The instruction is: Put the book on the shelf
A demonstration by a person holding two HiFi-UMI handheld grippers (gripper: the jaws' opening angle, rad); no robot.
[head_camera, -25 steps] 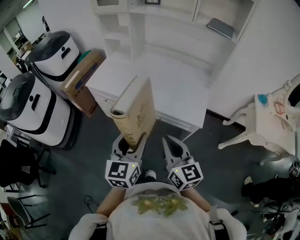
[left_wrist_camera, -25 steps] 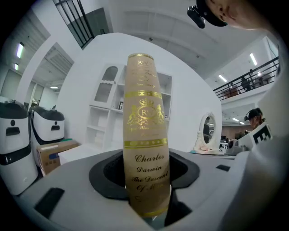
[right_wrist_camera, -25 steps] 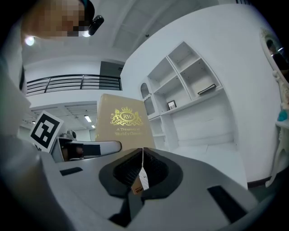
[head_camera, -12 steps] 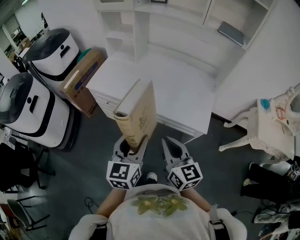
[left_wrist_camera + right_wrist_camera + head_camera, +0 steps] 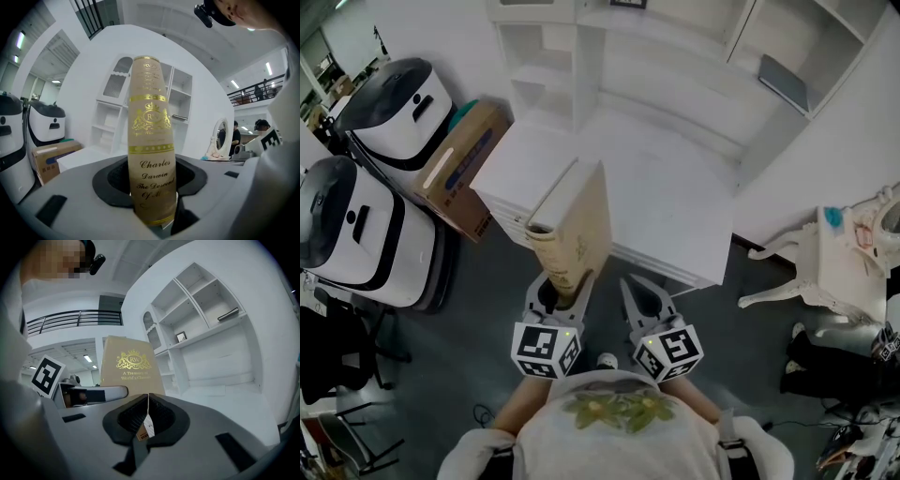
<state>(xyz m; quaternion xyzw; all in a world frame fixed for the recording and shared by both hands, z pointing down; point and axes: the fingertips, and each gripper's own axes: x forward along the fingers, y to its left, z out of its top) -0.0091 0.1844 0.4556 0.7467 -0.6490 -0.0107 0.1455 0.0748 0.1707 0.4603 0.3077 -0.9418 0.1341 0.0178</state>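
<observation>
My left gripper [image 5: 562, 284] is shut on the bottom of a tan hardback book [image 5: 574, 228], which stands upright in front of the white table [image 5: 661, 192]. The left gripper view shows its gold-lettered spine [image 5: 150, 154] rising from between the jaws. My right gripper [image 5: 643, 298] hangs beside it on the right, shut, with only a small paper tag [image 5: 146, 427] pinched between its pads. The book's cover [image 5: 131, 367] fills the left of the right gripper view. The white shelf unit [image 5: 675, 42] stands behind the table; a grey flat book [image 5: 784, 82] lies in one upper right compartment.
Two white-and-black machines [image 5: 356, 234] [image 5: 398, 103] and a cardboard box [image 5: 459, 169] stand on the left. A white ornate chair [image 5: 825, 272] is at the right. Dark floor lies between me and the table's front edge. A person stands far off by a mirror [image 5: 234, 136].
The shelf and table have slid a little right and down in the head view. The book stays upright in the left gripper, and both grippers hold their places.
</observation>
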